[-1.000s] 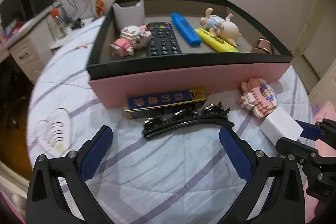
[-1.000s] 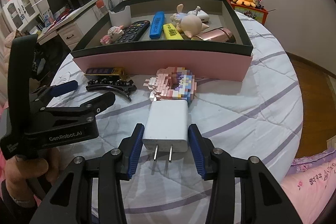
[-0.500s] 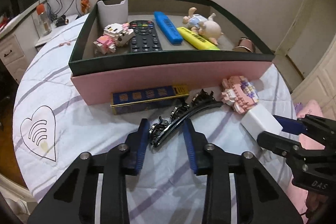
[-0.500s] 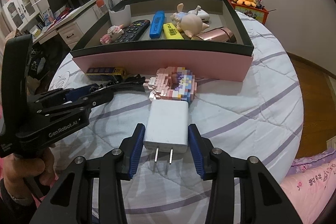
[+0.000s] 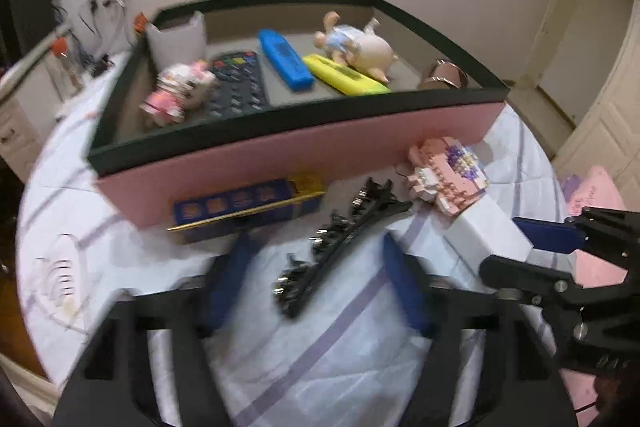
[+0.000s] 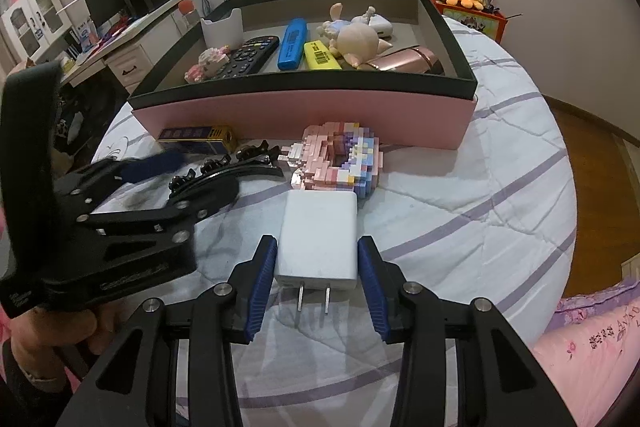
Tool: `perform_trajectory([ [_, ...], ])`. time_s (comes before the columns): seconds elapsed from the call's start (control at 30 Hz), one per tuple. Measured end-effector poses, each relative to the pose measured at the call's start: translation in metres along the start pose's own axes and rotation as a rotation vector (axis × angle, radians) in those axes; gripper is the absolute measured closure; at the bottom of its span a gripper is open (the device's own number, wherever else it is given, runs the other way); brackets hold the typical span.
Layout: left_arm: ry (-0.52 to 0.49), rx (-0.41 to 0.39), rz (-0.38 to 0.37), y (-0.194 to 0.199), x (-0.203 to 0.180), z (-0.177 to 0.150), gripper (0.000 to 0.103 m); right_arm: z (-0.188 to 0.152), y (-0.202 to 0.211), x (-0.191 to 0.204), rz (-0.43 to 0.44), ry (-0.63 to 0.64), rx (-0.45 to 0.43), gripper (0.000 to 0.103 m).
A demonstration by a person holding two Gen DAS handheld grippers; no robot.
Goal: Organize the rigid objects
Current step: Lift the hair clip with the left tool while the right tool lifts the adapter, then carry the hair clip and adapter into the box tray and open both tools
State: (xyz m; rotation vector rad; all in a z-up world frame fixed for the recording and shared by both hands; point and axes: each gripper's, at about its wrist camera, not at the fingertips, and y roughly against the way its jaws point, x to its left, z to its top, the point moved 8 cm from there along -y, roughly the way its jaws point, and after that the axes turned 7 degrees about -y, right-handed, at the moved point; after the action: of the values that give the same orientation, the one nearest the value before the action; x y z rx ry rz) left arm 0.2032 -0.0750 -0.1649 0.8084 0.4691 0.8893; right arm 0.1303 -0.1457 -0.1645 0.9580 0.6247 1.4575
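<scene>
Left wrist view (blurred): the left claw is released, its blue pads spread wide on either side of the black hair clip. The clip lies diagonally on the white quilted cover of the round worktop, touching neither pad. Beyond the clip, a blue and gold box lies against the pink front wall of the tray. A pink block figure sits near the tray's right front corner, with the white charger just beside it. The right claw enters from the right edge with a pad on either side of the charger. Inside the tray lie a remote control, a blue marker, a yellow marker, a pig doll and a small block toy.

Right wrist view: the right claw has both blue pads bracketing the white charger, prongs pointing toward the camera. A narrow gap shows at each side, so the claw is not clenched on it. The charger rests on the worktop, touching the pink block figure ahead. The left claw hovers over the hair clip at the left, pads apart. A rose-gold cylinder lies in the tray's right front corner.
</scene>
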Motion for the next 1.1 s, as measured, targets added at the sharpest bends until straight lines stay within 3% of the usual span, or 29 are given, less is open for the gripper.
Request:
perform_trajectory([
  [0.03,-0.005,-0.004,0.016,0.0,0.0,0.001,0.067,0.0,-0.001,0.0,0.002,-0.002,0.002,0.06],
  [0.1,0.022,0.0,-0.025,0.001,0.0,0.001,0.074,0.0,-0.003,0.0,0.002,-0.002,0.002,0.06],
  [0.3,0.069,-0.004,-0.04,0.013,-0.002,-0.008,0.085,-0.001,0.002,0.004,0.02,0.009,-0.011,0.061],
  [0.73,0.119,-0.049,-0.034,0.048,0.001,-0.011,0.084,0.002,0.024,0.012,0.08,0.007,-0.033,0.062],
  [1.1,0.126,-0.138,0.012,0.093,0.014,0.019,0.084,0.027,0.048,0.028,0.123,0.029,-0.097,0.062],
])
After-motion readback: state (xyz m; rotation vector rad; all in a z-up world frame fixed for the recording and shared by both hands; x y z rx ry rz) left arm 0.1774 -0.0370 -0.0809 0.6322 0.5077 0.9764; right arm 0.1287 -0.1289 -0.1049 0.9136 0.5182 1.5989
